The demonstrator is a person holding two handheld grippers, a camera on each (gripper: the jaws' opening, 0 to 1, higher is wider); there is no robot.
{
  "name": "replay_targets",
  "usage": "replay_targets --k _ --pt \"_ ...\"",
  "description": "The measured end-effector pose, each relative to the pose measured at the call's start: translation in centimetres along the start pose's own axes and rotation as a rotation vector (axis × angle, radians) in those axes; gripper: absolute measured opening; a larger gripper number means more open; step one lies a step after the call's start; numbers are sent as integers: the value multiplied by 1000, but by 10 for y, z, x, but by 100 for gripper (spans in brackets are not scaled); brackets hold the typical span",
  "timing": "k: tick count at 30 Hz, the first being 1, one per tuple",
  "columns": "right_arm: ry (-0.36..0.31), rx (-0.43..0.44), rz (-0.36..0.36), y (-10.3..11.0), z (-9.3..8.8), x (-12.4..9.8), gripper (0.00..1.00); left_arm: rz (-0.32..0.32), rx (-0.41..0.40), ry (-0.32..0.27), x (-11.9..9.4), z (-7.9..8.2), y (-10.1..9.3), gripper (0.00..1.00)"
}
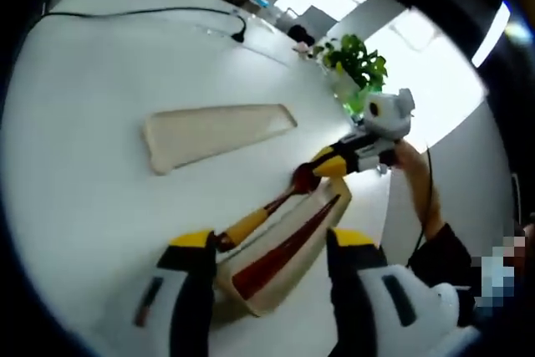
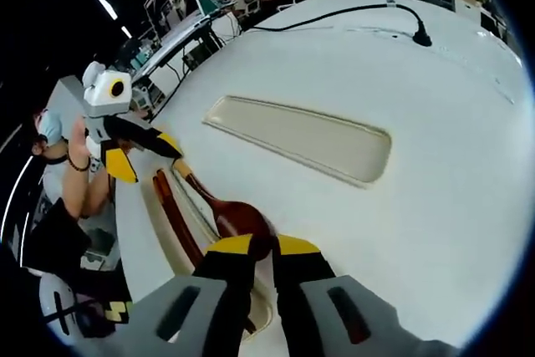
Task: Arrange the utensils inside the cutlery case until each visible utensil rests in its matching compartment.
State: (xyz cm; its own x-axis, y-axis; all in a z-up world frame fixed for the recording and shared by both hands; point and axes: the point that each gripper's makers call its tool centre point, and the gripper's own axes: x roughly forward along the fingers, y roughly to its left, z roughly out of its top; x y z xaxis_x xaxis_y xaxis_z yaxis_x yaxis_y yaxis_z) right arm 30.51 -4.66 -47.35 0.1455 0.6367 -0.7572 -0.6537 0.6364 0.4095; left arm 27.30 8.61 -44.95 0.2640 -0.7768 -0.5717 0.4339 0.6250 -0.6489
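Left claw (image 1: 266,261): seen in the left gripper view with its yellow-tipped jaws spread wide apart, grasping nothing; they straddle the near end of the case. In the right gripper view the same claw (image 2: 144,156) comes in from the left, above the far end of the spoon's handle.

Right claw (image 2: 261,250): in the right gripper view the two jaws are drawn in tight on the bowl of the spoon. In the left gripper view it (image 1: 328,165) reaches in from the right, a person's hand (image 1: 410,160) behind it, its yellow tip right at the spoon's bowl.

Spoon (image 1: 267,206): dark red bowl, red neck, yellow-tan handle. It lies slantwise across the rim of the case, bowl end pinched by the right claw, handle end running toward the left claw's left jaw. In the right gripper view (image 2: 238,216) the bowl sits right at the jaw tips.

Chopsticks (image 1: 284,250): long dark red sticks lying lengthwise inside the case, beside the spoon.

Case (image 1: 284,286): a cream, narrow tray on the table, holding the chopsticks; the right gripper view shows its rim (image 2: 192,211) running under the spoon.

Lid (image 1: 219,133): a second long cream tray, lying well apart from the case; also plain in the right gripper view (image 2: 301,138).

Table (image 1: 100,81): white and round-edged, with a black cable (image 1: 167,12) along the far side.

Plant (image 1: 359,64): green leaves past the table edge.
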Motion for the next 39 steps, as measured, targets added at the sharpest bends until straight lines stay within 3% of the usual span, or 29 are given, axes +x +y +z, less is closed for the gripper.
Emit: replay_targets --k 8,12,21,25,31,39 --pt "-8 -29 1 6 1 3 6 -34 -36 -10 5 1 -3 51" --pt "-31 -42 35 11 5 2 3 -36 -31 -12 6 0 -3 50" --pt "-104 -168 107 25 10 -2 1 -65 -28 -30 4 1 -3 49" --pt "-171 -274 109 24 18 -5 1 -62 18 -45 5 3 -3 49" --pt "-258 -413 153 40 24 -15 1 -66 75 -79 4 10 -4 48" --pt "-297 -442 137 48 28 -20 1 -73 134 -107 3 15 -8 47"
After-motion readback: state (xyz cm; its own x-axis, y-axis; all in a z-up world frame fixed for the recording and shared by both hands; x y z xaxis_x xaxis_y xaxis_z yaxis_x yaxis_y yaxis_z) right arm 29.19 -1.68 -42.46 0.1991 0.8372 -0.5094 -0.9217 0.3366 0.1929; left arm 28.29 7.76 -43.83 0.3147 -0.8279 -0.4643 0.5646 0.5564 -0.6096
